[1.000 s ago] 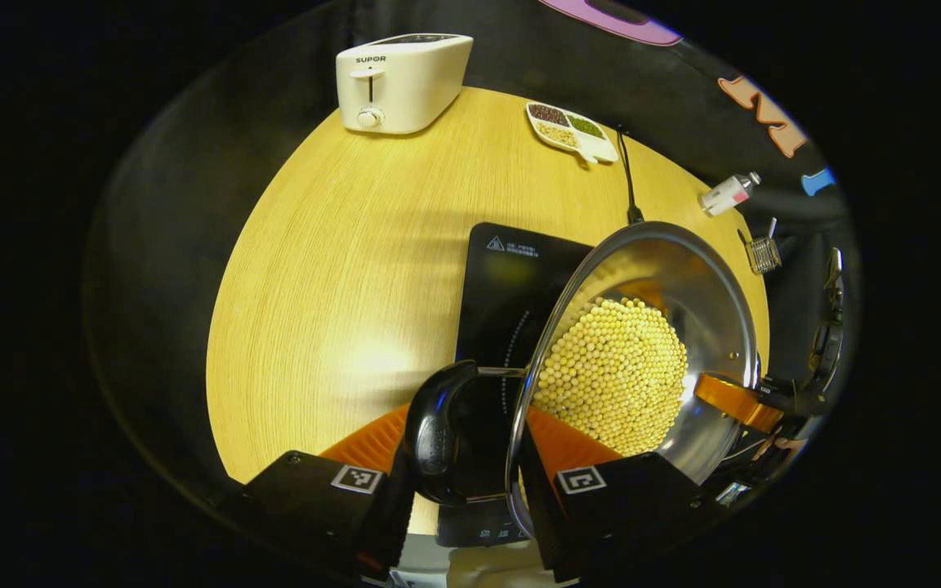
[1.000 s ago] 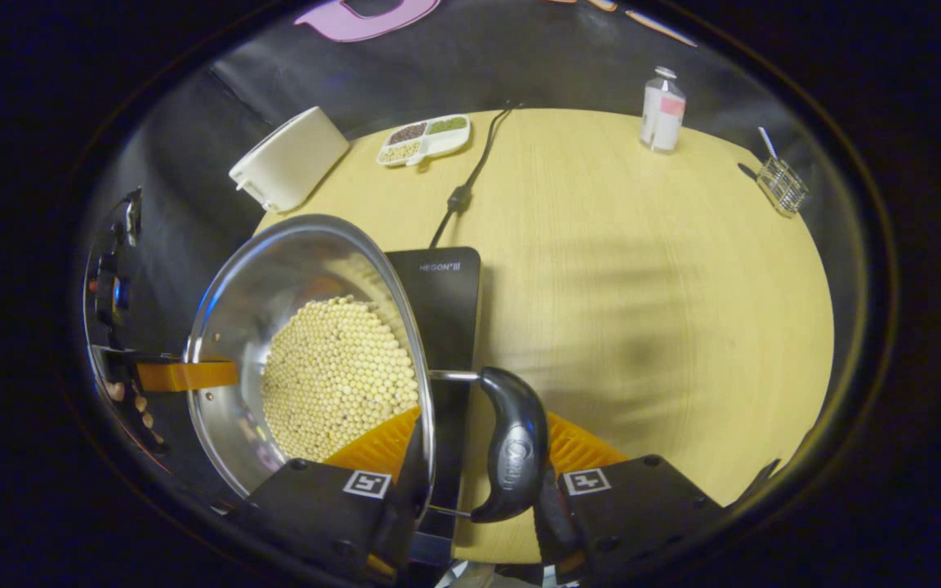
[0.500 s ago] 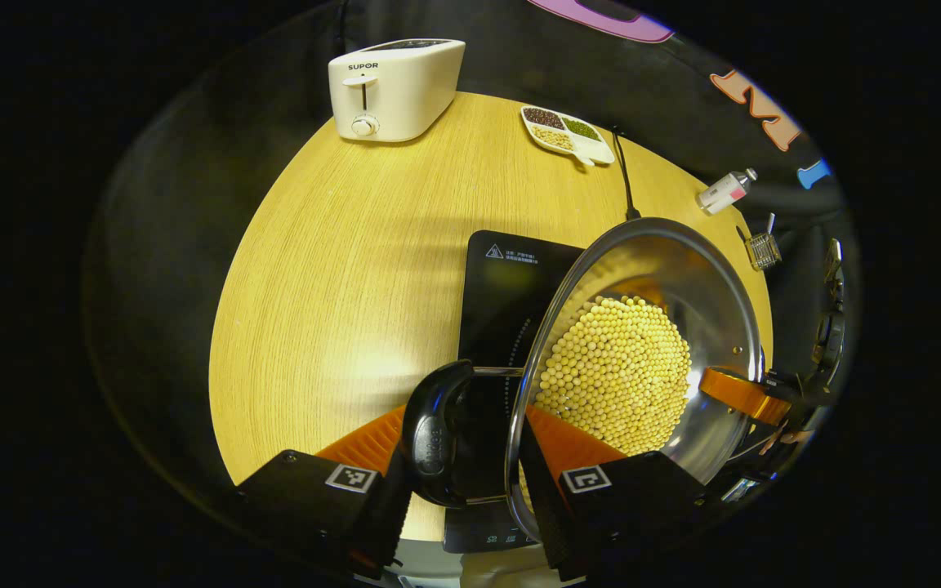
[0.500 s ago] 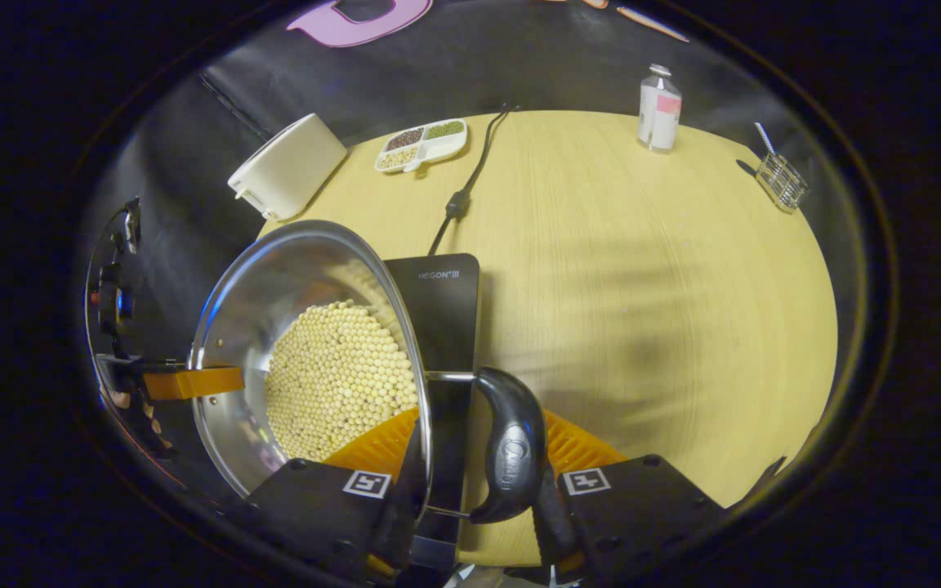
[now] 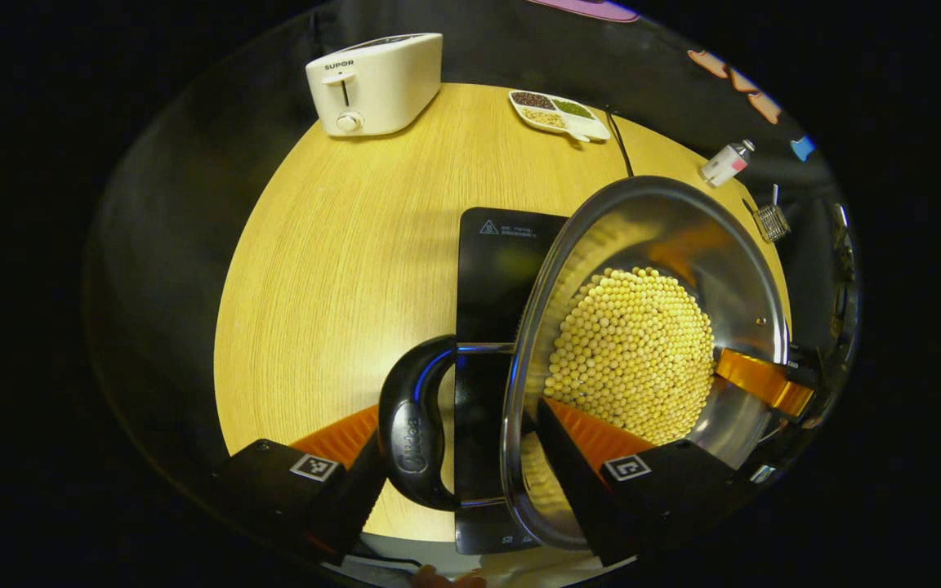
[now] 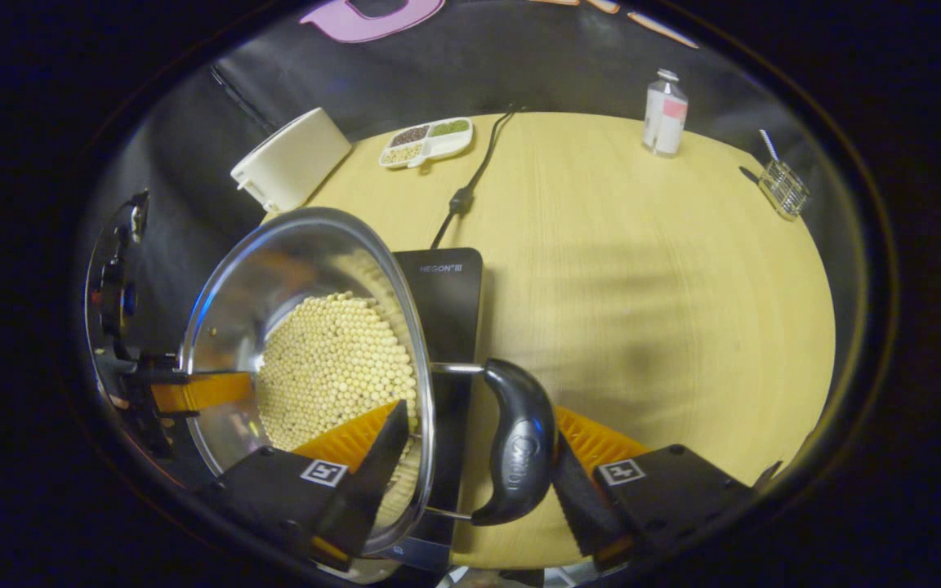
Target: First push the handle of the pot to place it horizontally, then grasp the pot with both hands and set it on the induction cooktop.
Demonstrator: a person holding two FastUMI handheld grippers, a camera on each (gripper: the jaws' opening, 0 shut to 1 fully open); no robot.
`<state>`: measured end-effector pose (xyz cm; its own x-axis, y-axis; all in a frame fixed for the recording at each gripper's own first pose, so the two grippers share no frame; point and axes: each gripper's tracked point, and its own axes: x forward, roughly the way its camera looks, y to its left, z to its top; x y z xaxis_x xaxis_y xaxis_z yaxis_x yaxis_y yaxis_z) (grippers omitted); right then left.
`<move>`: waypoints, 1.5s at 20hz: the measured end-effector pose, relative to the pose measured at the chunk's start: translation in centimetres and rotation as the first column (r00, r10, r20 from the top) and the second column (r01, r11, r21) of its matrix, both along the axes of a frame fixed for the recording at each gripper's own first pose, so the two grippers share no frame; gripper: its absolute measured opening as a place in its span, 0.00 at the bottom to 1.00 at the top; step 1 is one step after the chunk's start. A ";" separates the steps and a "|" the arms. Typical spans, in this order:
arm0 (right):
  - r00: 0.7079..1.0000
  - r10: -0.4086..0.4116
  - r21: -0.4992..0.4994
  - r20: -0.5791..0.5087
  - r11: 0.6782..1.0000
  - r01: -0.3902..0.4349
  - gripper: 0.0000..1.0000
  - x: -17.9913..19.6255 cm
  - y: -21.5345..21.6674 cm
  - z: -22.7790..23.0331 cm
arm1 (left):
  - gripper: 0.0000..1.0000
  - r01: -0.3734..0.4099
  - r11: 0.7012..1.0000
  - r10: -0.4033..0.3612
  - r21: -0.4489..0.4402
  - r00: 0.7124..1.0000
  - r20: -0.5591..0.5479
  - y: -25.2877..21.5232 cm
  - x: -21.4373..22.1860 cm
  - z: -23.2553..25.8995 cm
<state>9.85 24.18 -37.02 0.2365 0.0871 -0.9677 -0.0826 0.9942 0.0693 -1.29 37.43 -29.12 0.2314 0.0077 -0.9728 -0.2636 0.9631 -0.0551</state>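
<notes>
The round wooden counter [image 5: 340, 245] carries the black induction cooktop [image 5: 495, 261] at its near middle. The steel pot [image 5: 650, 343], full of pale beans, hangs directly above the cooktop, so the coming move is probably straight down. The left gripper [image 5: 470, 465] and right gripper [image 6: 470, 482] each straddle a black side handle [image 5: 409, 433], one at each end of the pot; the jaws look slackened, and contact cannot be told.

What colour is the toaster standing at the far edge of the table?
The toaster is cream white, seen best in the left gripper view.
</notes>
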 end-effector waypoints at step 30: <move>0.836 0.077 0.167 0.543 0.966 -0.197 0.94 1.8 2.8 21.3 | 0.99 -0.084 0.927 -0.188 0.366 0.741 0.645 -4.0 3.5 21.7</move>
<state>11.68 27.03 -15.76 0.6760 0.3412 -0.6532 -0.3008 0.9369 0.1782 2.21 33.43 -7.45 0.8188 0.2803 -0.5010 -0.2394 0.9599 0.1457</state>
